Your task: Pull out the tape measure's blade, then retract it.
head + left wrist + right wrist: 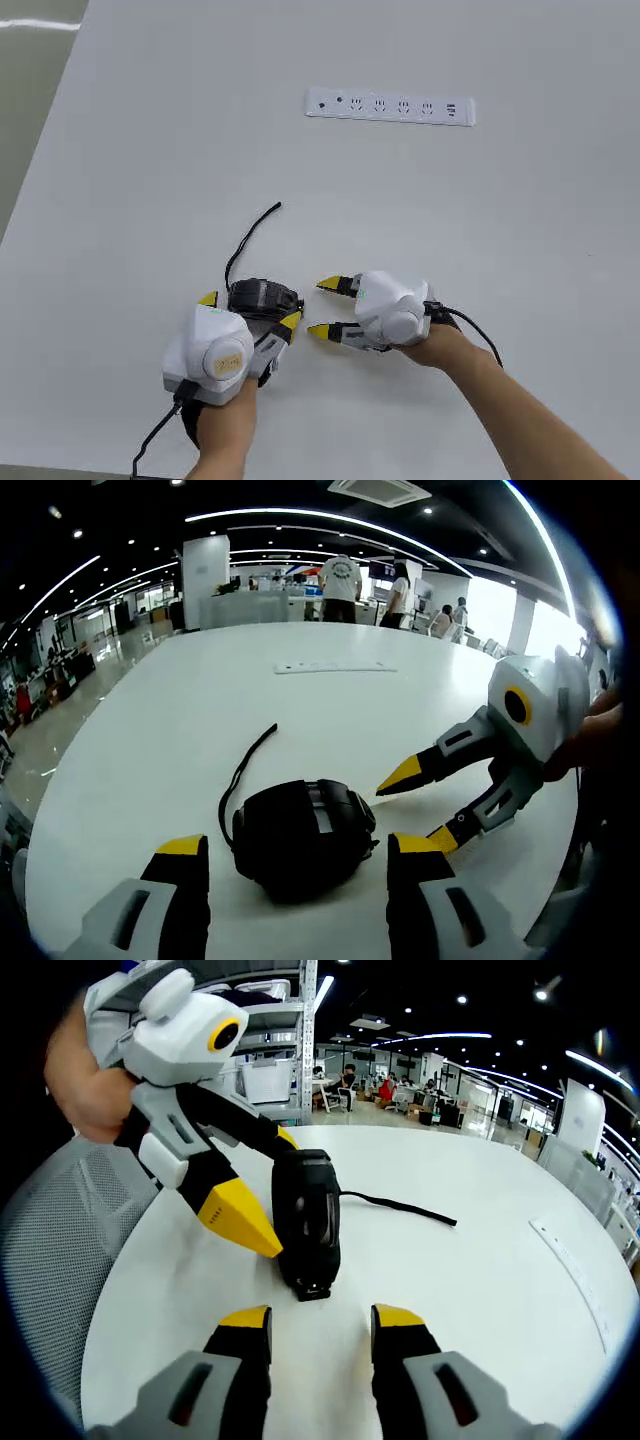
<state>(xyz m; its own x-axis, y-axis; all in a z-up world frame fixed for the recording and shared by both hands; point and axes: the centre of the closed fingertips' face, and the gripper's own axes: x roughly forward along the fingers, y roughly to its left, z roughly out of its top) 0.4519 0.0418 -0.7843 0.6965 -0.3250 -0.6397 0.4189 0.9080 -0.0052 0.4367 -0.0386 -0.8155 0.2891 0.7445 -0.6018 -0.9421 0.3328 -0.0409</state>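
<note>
A black tape measure [262, 297] lies on the white table [150, 180], its black wrist strap [250, 236] trailing away from me. My left gripper [250, 309] stands open around the case, one yellow-tipped jaw on each side. In the left gripper view the tape measure [300, 832] sits between the jaws with a narrow strip of table showing on both sides. My right gripper [323, 307] is open, nothing in it, and points at the case from the right, a short gap away. In the right gripper view the tape measure [308, 1220] faces me with its blade end [313, 1289] just ahead of the jaws.
A white power strip [390, 106] lies at the far side of the table. The table's left edge [40, 150] drops to a grey floor. An office with people and desks shows beyond the table in both gripper views.
</note>
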